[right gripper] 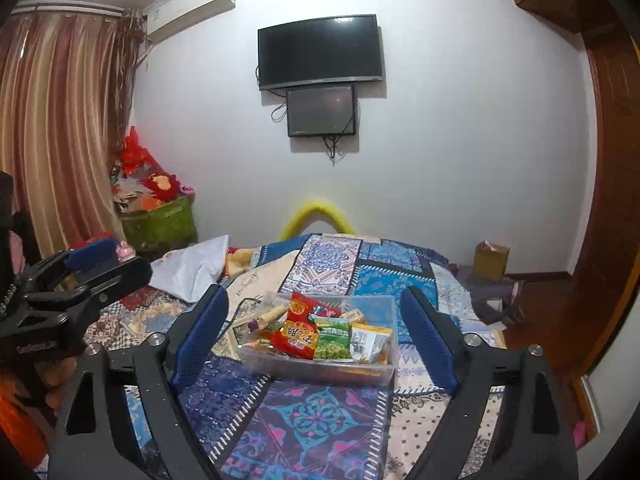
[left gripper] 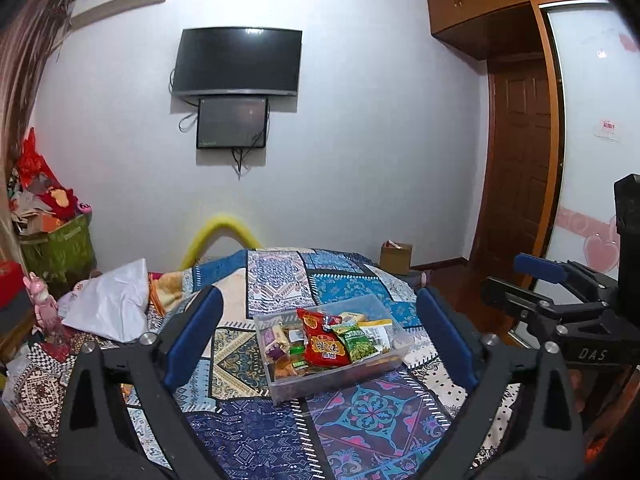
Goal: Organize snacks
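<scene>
A clear plastic box [left gripper: 360,378] sits on the patterned bedspread [left gripper: 360,420], filled with snack packets. A red packet [left gripper: 325,345] and a green pea packet [left gripper: 358,343] lie on top. The box [right gripper: 320,372] also shows in the right wrist view with the red packet [right gripper: 298,330] and green packet [right gripper: 334,340]. My left gripper [left gripper: 318,320] is open and empty, held above and short of the box. My right gripper [right gripper: 316,316] is open and empty, likewise short of the box. Each gripper shows in the other's view, the right one [left gripper: 536,272] and the left one [right gripper: 92,260].
A white pillow [left gripper: 112,304] lies at the bed's far left. A green basket [left gripper: 60,248] of clutter stands in the corner. A cardboard box [left gripper: 396,258] sits on the floor by the wooden door [left gripper: 520,160]. A TV [left gripper: 238,62] hangs on the wall.
</scene>
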